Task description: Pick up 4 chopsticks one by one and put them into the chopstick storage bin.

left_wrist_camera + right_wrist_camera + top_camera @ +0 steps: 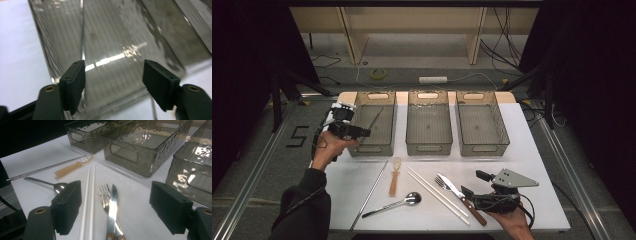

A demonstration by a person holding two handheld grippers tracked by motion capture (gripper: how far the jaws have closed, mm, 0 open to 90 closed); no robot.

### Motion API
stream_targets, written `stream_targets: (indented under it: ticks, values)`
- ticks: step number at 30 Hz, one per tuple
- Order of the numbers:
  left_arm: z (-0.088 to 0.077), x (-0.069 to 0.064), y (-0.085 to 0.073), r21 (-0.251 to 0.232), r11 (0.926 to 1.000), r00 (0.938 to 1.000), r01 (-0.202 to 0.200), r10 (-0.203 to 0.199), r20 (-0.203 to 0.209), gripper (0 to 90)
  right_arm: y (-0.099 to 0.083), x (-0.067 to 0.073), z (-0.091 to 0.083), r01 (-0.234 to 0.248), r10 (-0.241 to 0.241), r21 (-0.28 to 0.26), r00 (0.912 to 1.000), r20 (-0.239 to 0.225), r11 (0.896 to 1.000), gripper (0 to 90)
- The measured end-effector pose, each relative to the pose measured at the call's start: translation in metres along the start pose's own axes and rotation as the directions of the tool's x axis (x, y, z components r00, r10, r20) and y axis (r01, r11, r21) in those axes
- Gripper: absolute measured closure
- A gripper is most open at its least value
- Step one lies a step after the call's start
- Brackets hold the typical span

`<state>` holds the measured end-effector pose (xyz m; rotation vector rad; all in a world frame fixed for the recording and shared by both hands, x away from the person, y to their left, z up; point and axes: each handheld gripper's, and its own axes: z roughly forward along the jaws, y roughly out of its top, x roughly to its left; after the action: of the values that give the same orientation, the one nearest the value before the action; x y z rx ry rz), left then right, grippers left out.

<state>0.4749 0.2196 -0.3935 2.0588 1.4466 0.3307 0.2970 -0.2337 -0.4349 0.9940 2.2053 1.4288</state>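
Your left gripper (362, 132) hung with jaws wide and empty over the left bin (388, 145), a thin, stiff, slippery rod (375, 119) leaning inside. Your right gripper (467, 196), jaws wide too, sat at five o'clock on the bench (522, 145) by the knife (452, 186); best taken at its wooden handle.

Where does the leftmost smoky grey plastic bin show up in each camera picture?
High view: the leftmost smoky grey plastic bin sits upper left of centre, first in the row of three.
Left gripper view: it spreads across the picture beyond the open jaws.
Right gripper view: top left, farthest bin.
Shared landmark: the white tabletop.
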Motion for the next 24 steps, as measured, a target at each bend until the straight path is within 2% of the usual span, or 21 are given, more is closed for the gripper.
stream_targets:
  ticks: [4, 7, 17, 24]
  values:
    - [-0.009, -0.014, -0.007, 0.040, 0.9982, 0.9989, -0.045, 0.045, -0.007, 29.8, 0.000, 0.001, 0.001, 0.002, -0.002, 0.004, 1.0000, -0.003, 1.000, 26.8]
    - [-0.016, -0.022, -0.012, 0.030, 0.9977, 0.9981, -0.061, 0.061, 0.007, 28.4, 0.001, 0.002, 0.001, 0.011, -0.011, 0.004, 0.9999, -0.003, 1.000, 26.8]
    - [-0.027, -0.037, -0.028, 0.040, 0.9952, 0.9960, -0.090, 0.089, 0.005, 25.5, 0.001, 0.003, -0.001, 0.010, -0.010, 0.001, 1.0000, -0.001, 1.000, 26.8]
    - [-0.027, -0.046, -0.040, 0.059, 0.9936, 0.9953, -0.097, 0.097, 0.000, 22.7, 0.002, 0.003, -0.001, 0.012, -0.012, 0.001, 0.9999, -0.001, 1.000, 26.8]
